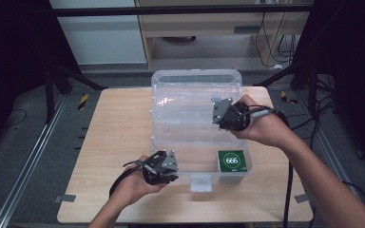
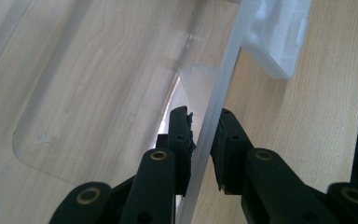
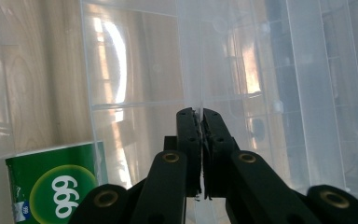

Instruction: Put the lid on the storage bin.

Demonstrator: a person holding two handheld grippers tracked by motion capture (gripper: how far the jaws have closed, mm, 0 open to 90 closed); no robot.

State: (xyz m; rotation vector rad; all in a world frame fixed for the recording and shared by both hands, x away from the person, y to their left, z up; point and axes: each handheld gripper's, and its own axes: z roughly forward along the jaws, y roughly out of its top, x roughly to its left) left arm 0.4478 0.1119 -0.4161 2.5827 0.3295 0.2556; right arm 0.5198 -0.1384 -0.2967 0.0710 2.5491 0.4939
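A clear plastic storage box (image 1: 164, 142) stands on the wooden table with its lid (image 1: 195, 92) raised behind it. Inside, at the front right corner, lies a green pack marked 666 (image 1: 231, 160), which the right gripper view has at its lower left (image 3: 56, 186). My left gripper (image 1: 173, 175) is at the box's front left, its jaws closed on either side of the clear front wall (image 2: 223, 84). My right gripper (image 1: 220, 114) is at the lid's right edge, shut on the thin clear rim (image 3: 198, 70). The left gripper's tips (image 2: 204, 123) and the right gripper's tips (image 3: 199, 114) each pinch plastic.
The white latch (image 1: 200, 183) hangs at the middle of the box's front, also seen past the wall (image 2: 279, 37). Bare tabletop (image 1: 119, 133) lies left of the box. Behind the table stand dark frame legs (image 1: 57, 80), a cabinet and cables.
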